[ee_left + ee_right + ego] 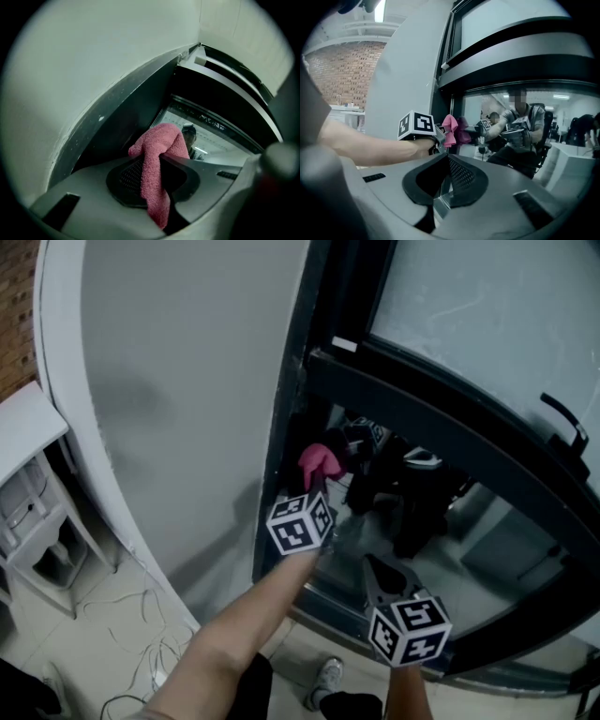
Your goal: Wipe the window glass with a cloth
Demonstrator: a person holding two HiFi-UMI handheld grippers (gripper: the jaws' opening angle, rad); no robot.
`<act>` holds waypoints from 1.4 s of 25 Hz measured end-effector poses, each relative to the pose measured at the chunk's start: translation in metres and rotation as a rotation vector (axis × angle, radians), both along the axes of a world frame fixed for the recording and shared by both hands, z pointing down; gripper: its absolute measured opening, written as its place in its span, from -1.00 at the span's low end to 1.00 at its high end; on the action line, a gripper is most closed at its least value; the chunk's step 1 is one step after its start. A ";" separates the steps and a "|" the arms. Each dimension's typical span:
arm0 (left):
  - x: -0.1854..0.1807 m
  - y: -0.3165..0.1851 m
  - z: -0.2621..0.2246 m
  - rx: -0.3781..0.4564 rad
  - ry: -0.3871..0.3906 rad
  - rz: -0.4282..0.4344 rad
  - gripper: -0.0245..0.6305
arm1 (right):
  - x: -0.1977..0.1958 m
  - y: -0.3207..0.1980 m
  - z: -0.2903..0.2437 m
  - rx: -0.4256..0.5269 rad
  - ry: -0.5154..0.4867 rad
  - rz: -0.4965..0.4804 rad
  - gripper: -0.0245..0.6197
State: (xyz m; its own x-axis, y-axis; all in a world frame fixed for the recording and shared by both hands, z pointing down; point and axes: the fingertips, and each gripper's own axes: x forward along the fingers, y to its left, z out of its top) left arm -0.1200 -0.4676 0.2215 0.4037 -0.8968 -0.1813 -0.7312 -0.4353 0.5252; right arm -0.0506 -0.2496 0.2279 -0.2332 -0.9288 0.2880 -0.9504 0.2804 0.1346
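My left gripper has its jaws clenched on the pink cloth; in the left gripper view the cloth bunches above the pads and a strip of it hangs down between them. I hold it at the left edge of the lower window glass, close to the dark window frame. In the right gripper view the cloth meets its own reflection, so it touches the pane. My right gripper hangs lower and to the right, just in front of the same glass; its jaws are closed tip to tip with nothing between them. The grey wall stands left of the frame; a black handle sits on the frame at upper right; the glass mirrors a seated person.
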 end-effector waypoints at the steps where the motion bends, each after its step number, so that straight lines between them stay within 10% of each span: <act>1: -0.001 0.000 -0.006 0.008 -0.002 -0.002 -0.76 | 0.001 0.000 -0.003 0.004 0.001 0.001 -0.93; 19: 0.006 0.014 -0.124 0.179 -0.045 0.032 -0.76 | 0.026 0.021 -0.047 0.078 -0.002 0.039 -0.93; 35: 0.051 0.105 -0.076 0.165 -0.246 0.259 -0.76 | 0.043 0.066 -0.077 0.146 -0.006 0.053 -0.93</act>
State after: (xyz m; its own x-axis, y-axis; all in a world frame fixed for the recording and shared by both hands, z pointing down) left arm -0.0688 -0.3630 0.1453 0.6618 -0.7268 -0.1841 -0.6816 -0.6855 0.2560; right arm -0.0076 -0.1838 0.1512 -0.1839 -0.9718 0.1474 -0.9644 0.2074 0.1641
